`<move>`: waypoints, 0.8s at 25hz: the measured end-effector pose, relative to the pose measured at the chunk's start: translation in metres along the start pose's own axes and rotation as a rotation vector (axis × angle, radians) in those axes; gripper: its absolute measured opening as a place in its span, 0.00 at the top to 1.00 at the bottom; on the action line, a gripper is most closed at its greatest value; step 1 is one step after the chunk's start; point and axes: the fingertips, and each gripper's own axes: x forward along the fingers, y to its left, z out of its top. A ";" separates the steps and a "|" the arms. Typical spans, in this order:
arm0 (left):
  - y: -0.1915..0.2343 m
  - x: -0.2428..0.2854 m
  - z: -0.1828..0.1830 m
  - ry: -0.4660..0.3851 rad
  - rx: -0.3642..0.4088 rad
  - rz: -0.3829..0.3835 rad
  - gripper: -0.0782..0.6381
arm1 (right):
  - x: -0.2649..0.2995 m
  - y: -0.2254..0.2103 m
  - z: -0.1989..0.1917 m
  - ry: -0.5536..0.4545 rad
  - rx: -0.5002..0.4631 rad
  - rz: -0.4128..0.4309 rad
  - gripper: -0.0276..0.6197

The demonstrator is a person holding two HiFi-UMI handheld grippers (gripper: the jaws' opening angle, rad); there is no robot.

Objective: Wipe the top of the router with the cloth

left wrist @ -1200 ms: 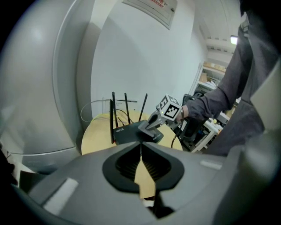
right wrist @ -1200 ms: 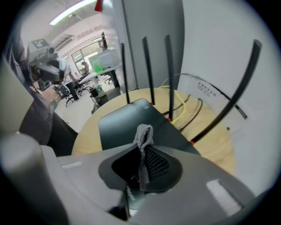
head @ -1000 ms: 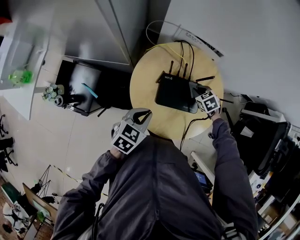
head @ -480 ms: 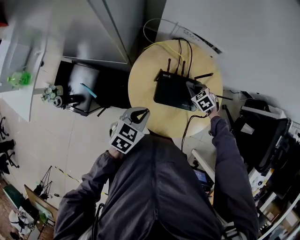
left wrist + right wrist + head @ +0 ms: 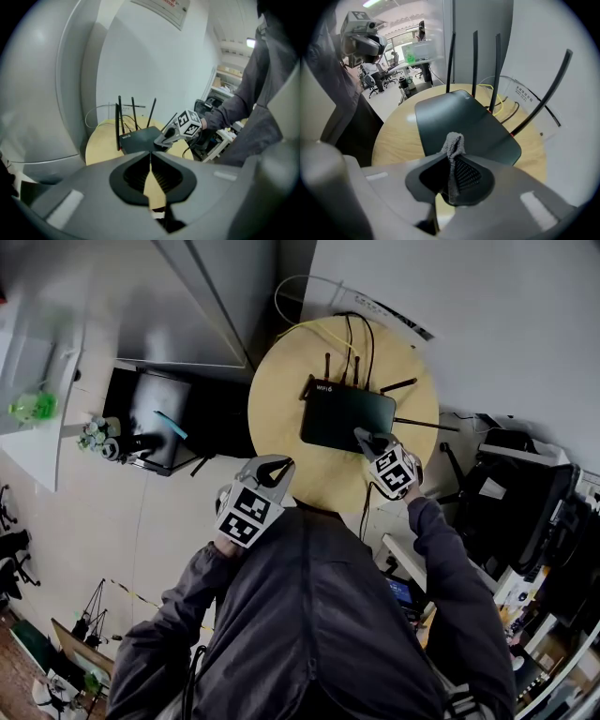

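Trouble, read from the left of the frame across, starts with the left gripper point(image 5: 275, 465). It hangs off the near-left rim of the round table point(image 5: 281, 418) with its jaws together on nothing, so nothing braces the router point(image 5: 345, 416). The router lies flat on the table in the upper centre of the head view. A firm push with the cloth could slide what looks a light box toward the wall, or tug on the cables point(image 5: 352, 334) plugged in behind it.

Thin antennas point(image 5: 327, 367) stand up along the router's far edge, and one more sticks out sideways at the right. A stroke carried too far would likely knock or bend them.

The right gripper point(image 5: 366, 439) is at the router's lower-right corner, its jaws clamped on the cloth point(image 5: 453, 144). Only a small grey tuft pokes out past the tips. With so little showing, hard plastic may scrape the lid instead of fabric, or the cloth may pull free.

At far left is a low black stand point(image 5: 155, 418) with small items on it, and above it a grey cabinet point(image 5: 187, 306). Both are well apart from the table. A black lead point(image 5: 367, 502) runs off the table's near edge just beside the right gripper and could snag the sleeve point(image 5: 441, 540). Dark gear point(image 5: 516, 502) at right lies clear of the work.
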 end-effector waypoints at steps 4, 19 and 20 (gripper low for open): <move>-0.002 0.000 -0.001 0.003 0.004 -0.004 0.89 | -0.003 0.013 -0.005 -0.004 0.002 0.015 0.92; -0.006 -0.005 -0.002 0.013 0.016 0.014 0.89 | -0.009 -0.112 0.005 0.048 0.092 -0.175 0.92; -0.005 -0.006 -0.003 0.013 0.016 0.016 0.89 | -0.007 -0.117 0.004 0.063 0.087 -0.185 0.92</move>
